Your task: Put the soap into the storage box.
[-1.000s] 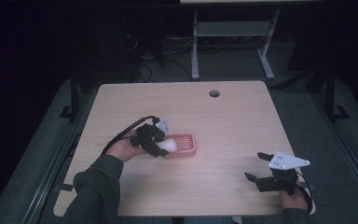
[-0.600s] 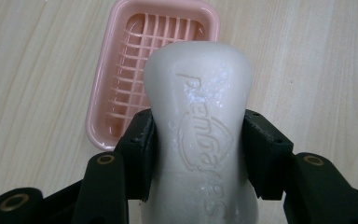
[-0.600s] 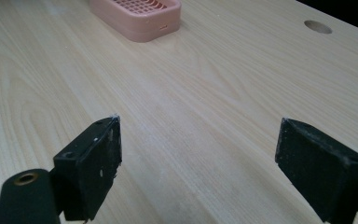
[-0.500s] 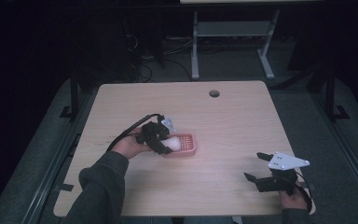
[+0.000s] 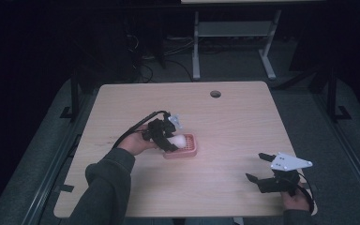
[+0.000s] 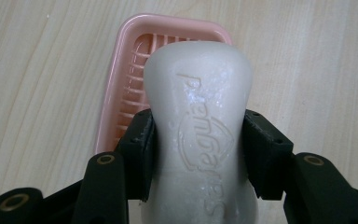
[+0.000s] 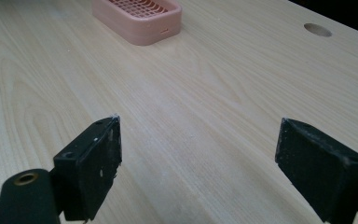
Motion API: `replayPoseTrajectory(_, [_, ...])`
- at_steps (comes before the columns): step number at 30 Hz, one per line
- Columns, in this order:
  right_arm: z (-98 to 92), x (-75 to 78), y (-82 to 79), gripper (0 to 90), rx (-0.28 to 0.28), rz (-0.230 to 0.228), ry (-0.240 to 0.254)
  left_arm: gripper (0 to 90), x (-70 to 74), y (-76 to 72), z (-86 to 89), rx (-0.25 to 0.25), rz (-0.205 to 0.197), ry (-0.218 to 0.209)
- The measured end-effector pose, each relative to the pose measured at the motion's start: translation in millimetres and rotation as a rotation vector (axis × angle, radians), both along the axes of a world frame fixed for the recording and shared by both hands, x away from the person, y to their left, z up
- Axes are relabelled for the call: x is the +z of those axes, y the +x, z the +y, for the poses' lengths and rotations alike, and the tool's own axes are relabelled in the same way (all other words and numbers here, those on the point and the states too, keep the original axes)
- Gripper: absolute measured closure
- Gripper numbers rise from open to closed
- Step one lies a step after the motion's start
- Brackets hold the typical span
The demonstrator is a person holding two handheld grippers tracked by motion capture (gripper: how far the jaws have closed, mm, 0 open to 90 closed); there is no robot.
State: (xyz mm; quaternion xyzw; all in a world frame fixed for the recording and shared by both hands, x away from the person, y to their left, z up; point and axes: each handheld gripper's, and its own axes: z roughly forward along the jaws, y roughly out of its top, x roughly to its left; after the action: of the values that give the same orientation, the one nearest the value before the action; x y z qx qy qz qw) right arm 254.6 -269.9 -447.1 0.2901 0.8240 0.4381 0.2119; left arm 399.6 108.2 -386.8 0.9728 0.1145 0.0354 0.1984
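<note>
- Soap dish (image 6: 116, 93): pink, slotted floor, standing on the table (image 5: 234, 122); nothing rests in it.
- Soap bar (image 6: 200, 126): off-white, glossy, embossed lettering, waisted middle; held above the dish, clamped at both sides by the left tool (image 5: 168, 140).
- Right tool (image 7: 198, 163): jaws wide apart, holding nothing, low over bare table, well apart from the dish.

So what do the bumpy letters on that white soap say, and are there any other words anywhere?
"Pangarps", or close to it: raised letters running along the white soap; several letters are soft and shiny, so the exact spelling is unsure.
A small raised emblem sits beside the word on the soap; too faint to make out.
Pink soap dish: no writing to be seen.
Table: no writing to be seen.
</note>
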Motion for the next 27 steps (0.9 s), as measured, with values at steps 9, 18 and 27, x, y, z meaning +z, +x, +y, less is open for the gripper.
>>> replayPoseTrajectory(9, [-0.5, 0.1, -0.3, 13.7, -0.003, 0.002, 0.005, 49.4, 0.7, 7.8, -7.7, -0.003, 0.003, -0.003])
replayPoseTrajectory(18, [-1.2, 0.2, -0.1, 13.7, -0.002, 0.000, 0.010, 49.4, -4.6, 13.7, -14.3, 0.003, 0.014, -0.009])
replayPoseTrajectory(27, [-1.4, -0.2, 0.3, 13.7, -0.002, -0.001, 0.011, 49.4, -12.1, 19.6, -18.1, 0.003, 0.019, -0.006])
